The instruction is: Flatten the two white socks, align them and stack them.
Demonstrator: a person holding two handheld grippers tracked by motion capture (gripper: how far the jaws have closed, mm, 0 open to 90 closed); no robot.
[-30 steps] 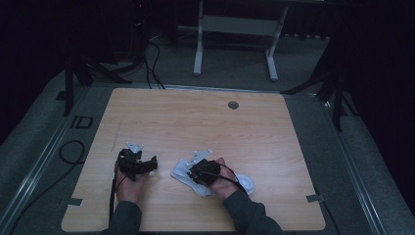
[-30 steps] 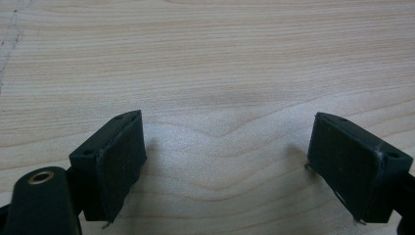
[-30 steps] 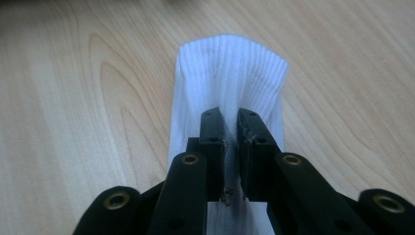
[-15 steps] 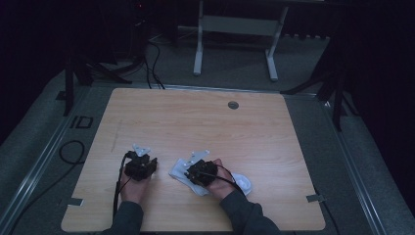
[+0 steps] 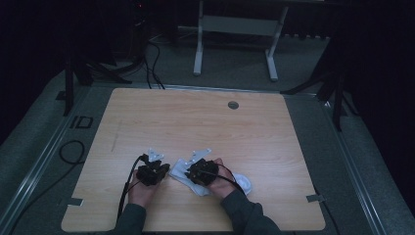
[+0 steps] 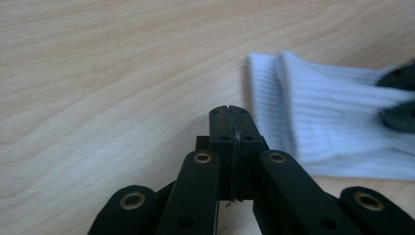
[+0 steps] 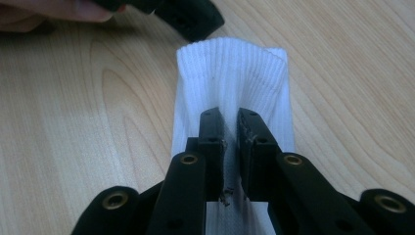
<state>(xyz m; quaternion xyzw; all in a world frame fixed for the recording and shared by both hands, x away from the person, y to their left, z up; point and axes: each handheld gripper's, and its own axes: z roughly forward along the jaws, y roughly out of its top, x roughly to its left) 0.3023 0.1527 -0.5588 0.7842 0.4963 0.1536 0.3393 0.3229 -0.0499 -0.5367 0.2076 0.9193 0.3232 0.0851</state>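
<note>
White ribbed knit sock [image 7: 232,83] lying flat on the pale wood-grain tabletop [image 5: 205,122], near the person's edge and between the two hand-held grippers. Judged by its limp lie and soft ribbing, the sock is light, compliant and unbreakable; it will drape and bunch rather than hold shape, and the knit should give fair grip. The ribbed cuff, where the fabric is doubled, looks the best place to take hold.

Right gripper [image 7: 230,122]: fingers nearly together, a narrow gap between them, pinching a raised fold of the sock just behind the cuff. Left gripper [image 6: 230,120]: fingers pressed fully together with nothing between them, resting just beside the cuff end, which lies to its right in the left gripper view [image 6: 313,98].

In the high view the sock [image 5: 180,169] extends from between the grippers towards the person's right, its far end [image 5: 244,183] beyond the right hand [image 5: 220,183]. A small round grommet [image 5: 233,105] sits well apart near the far edge. Nothing obstructs the work.
</note>
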